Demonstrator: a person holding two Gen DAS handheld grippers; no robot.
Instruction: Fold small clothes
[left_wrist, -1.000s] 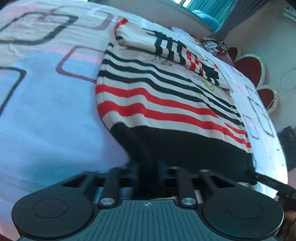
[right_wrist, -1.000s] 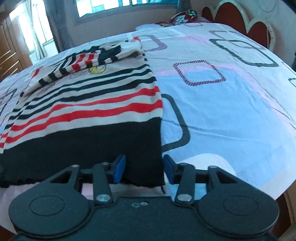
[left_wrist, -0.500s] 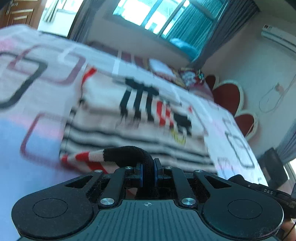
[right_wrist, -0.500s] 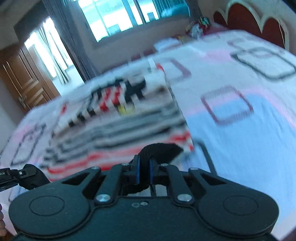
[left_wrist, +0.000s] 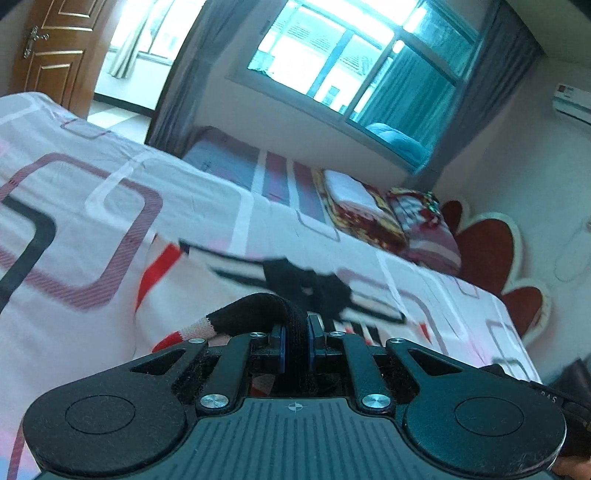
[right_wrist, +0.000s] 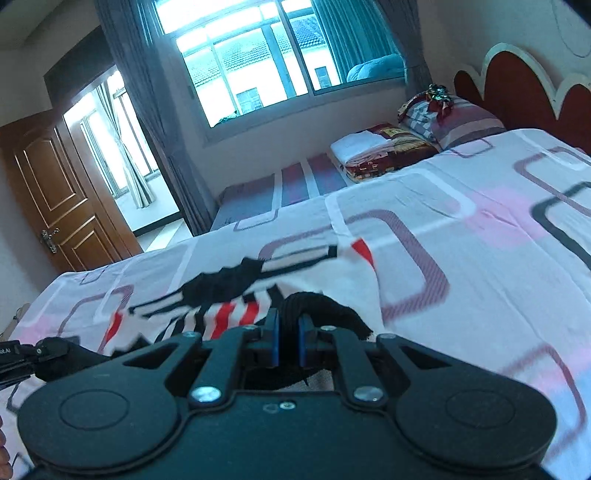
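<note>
A small striped sweater (left_wrist: 236, 273), white with red and black bands, lies on the bed. Its black hem (left_wrist: 258, 302) is lifted and bunched between the blue pads of my left gripper (left_wrist: 296, 332), which is shut on it. In the right wrist view the same sweater (right_wrist: 229, 291) spreads ahead, and my right gripper (right_wrist: 287, 328) is shut on the other end of the black hem (right_wrist: 325, 310). Both grippers hold the hem above the sweater's upper half, which looks blurred. The sweater's lower part is hidden under the grippers.
The bed sheet (right_wrist: 480, 229) has pink, grey and black rounded squares. Folded blankets (right_wrist: 380, 151) and a pillow (right_wrist: 454, 114) lie by the red headboard (right_wrist: 517, 85). A window (left_wrist: 343, 62), curtains and a wooden door (right_wrist: 55, 192) stand beyond. The other gripper's tip (right_wrist: 44, 354) shows at left.
The right gripper closed on the black hem. Both grippers lifted the hem and carried it forward over the sweater toward its collar end, and the views tipped up toward the window.
</note>
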